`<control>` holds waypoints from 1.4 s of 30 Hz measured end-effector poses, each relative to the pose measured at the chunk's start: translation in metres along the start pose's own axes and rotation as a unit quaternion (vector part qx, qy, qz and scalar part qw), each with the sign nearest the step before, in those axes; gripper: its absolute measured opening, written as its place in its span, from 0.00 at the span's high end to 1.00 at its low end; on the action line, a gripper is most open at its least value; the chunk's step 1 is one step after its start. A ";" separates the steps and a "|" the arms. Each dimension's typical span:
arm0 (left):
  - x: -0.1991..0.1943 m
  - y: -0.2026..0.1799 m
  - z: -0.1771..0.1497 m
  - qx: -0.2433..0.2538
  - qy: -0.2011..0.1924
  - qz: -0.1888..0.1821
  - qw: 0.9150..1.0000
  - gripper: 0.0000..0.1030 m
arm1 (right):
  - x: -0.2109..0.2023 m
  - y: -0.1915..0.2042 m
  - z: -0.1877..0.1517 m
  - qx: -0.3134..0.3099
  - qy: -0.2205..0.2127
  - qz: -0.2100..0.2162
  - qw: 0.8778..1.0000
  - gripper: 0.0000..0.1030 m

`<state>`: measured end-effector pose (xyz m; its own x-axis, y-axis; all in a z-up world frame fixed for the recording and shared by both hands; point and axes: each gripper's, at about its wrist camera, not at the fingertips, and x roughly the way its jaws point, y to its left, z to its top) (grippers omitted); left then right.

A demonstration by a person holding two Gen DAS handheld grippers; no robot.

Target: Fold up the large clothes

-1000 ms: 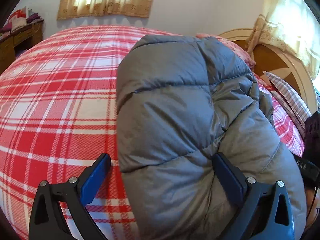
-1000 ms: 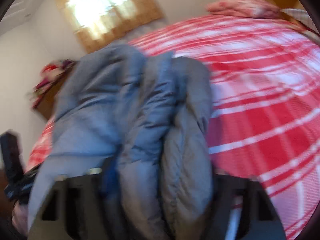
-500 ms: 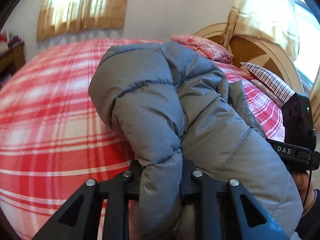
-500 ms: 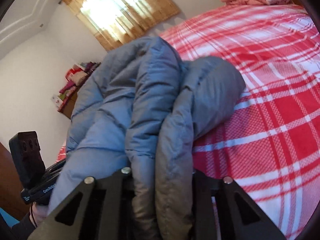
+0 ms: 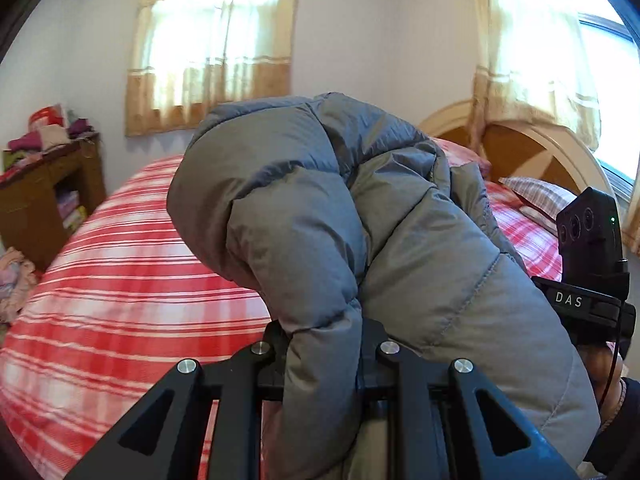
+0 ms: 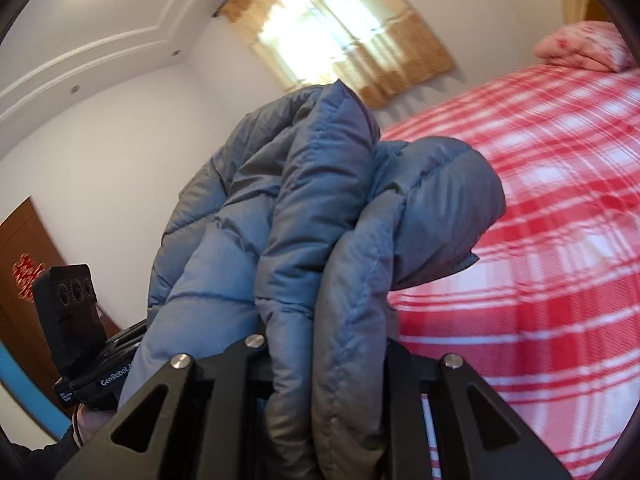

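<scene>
A grey quilted puffer jacket point(image 5: 360, 216) is folded into a thick bundle and held up off the bed. My left gripper point(image 5: 324, 340) is shut on one thick fold of it. The jacket also fills the right wrist view point(image 6: 320, 208), where my right gripper point(image 6: 324, 344) is shut on another bunched fold. The fingertips of both grippers are buried in the fabric. The right gripper's black body point(image 5: 588, 264) shows at the right of the left wrist view, and the left gripper's body point(image 6: 76, 320) at the left of the right wrist view.
The bed with a red and white plaid cover point(image 5: 120, 280) lies below, also seen in the right wrist view point(image 6: 540, 240). A wooden headboard point(image 5: 532, 152), striped pillow point(image 5: 536, 196) and pink pillow point(image 6: 580, 48) stand at its head. A wooden shelf with clothes point(image 5: 44, 184) stands left.
My left gripper went from open around the jacket to shut on it. Both grippers have since lifted the bundled jacket up off the bed, and the views tilted upward.
</scene>
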<state>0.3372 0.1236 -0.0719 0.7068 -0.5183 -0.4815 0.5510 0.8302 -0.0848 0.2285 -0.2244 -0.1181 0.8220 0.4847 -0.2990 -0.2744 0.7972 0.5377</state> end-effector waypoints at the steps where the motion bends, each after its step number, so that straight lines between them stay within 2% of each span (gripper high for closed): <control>1: -0.004 0.006 0.000 -0.003 -0.001 0.007 1.000 0.80 | 0.005 0.008 -0.001 -0.002 0.007 0.005 1.000 0.79; 10: -0.035 0.065 -0.024 -0.036 0.000 0.063 0.997 0.81 | 0.060 0.061 -0.014 -0.031 0.057 0.041 0.997 0.79; 24: -0.050 0.138 -0.070 -0.081 0.022 0.110 0.990 0.81 | 0.146 0.068 -0.026 -0.050 0.127 0.052 0.989 0.79; 33: -0.043 0.172 -0.098 -0.094 0.044 0.133 0.986 0.81 | 0.178 0.076 -0.048 -0.067 0.168 0.028 0.983 0.79; 42: -0.041 0.185 -0.119 -0.096 0.057 0.142 0.984 0.79 | 0.196 0.069 -0.066 -0.077 0.191 0.005 0.979 0.79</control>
<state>0.3576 0.3223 -0.1715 0.7601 -0.2426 -0.6028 0.2373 0.9672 -0.0901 0.3374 -0.0507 -0.1912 0.5809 0.5685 -0.5826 -0.3774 0.8222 0.4261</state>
